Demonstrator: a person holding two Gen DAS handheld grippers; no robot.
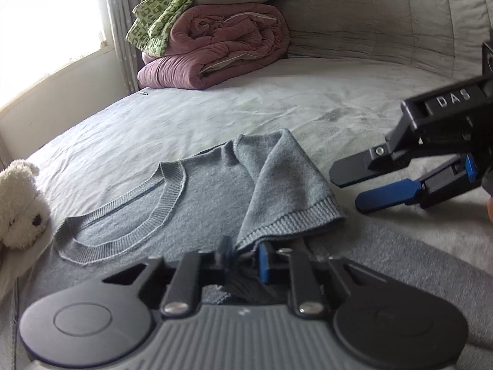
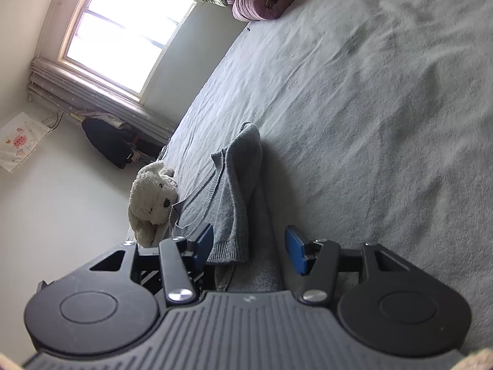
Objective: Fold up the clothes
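A grey knit sweater (image 1: 191, 203) lies on the bed with its ribbed V-neck toward the left. One sleeve (image 1: 286, 185) is folded over the body. My left gripper (image 1: 245, 257) is shut on the ribbed cuff end of that sleeve. My right gripper (image 1: 360, 188) is open and empty, hovering just right of the sleeve in the left wrist view. In the right wrist view the right gripper (image 2: 249, 249) is open with the sleeve cuff (image 2: 229, 246) lying between its jaws, not pinched.
The bed (image 1: 277, 108) has a grey sheet. A white plush toy (image 1: 20, 205) sits at the sweater's left; it also shows in the right wrist view (image 2: 152, 199). A stack of purple quilts and green cloth (image 1: 212, 40) stands at the back. A window (image 2: 123, 30) is at the left.
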